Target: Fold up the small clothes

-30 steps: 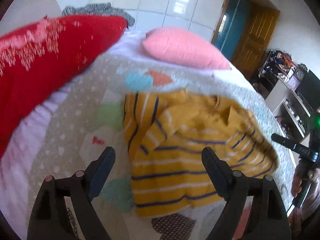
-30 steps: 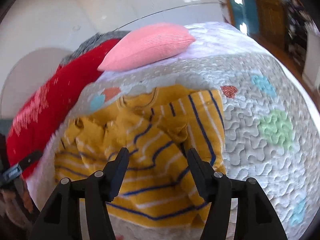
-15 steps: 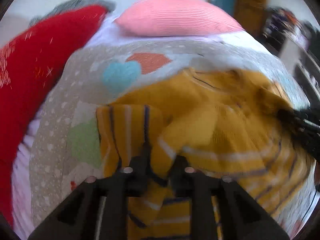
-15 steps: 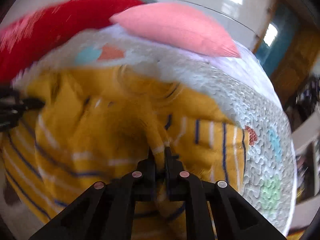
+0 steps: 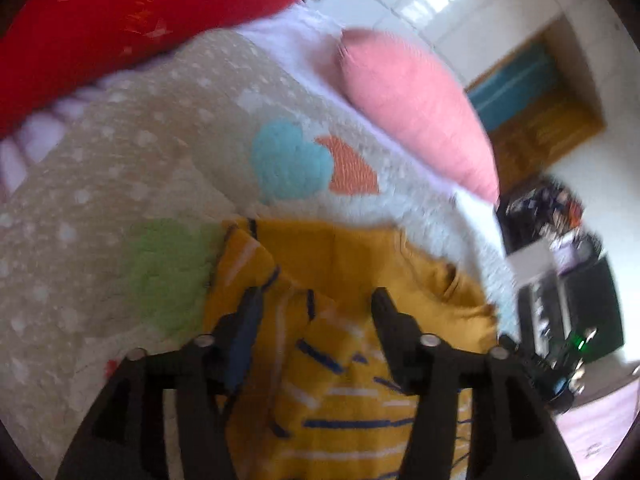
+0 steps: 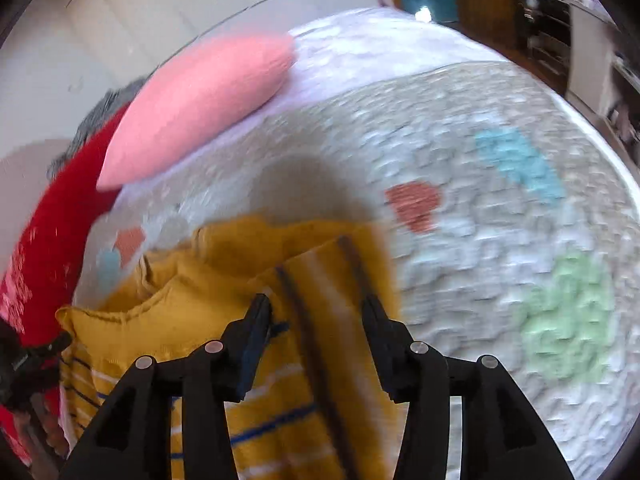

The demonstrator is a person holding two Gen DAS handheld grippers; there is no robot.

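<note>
A small mustard-yellow sweater with blue and white stripes [image 5: 344,320] lies on the quilted bed cover, with both sleeves folded in over the body. It also shows in the right wrist view [image 6: 248,288]. My left gripper [image 5: 316,300] is open and empty, hovering just above the sweater's left side. My right gripper [image 6: 316,304] is open and empty above the striped sleeve on the sweater's right side. The right gripper shows at the right edge of the left wrist view [image 5: 560,376].
The quilt [image 5: 120,184] has coloured heart patches. A red pillow [image 5: 120,20] and a pink pillow [image 5: 416,108] lie at the head of the bed. The bed's right edge [image 6: 600,140] drops to the floor near shelves and a door.
Half a second ago both grippers were shut on the sleeves. Now both have opened and let go, and the sleeves lie folded on the sweater. Both views have shifted and are blurred.
</note>
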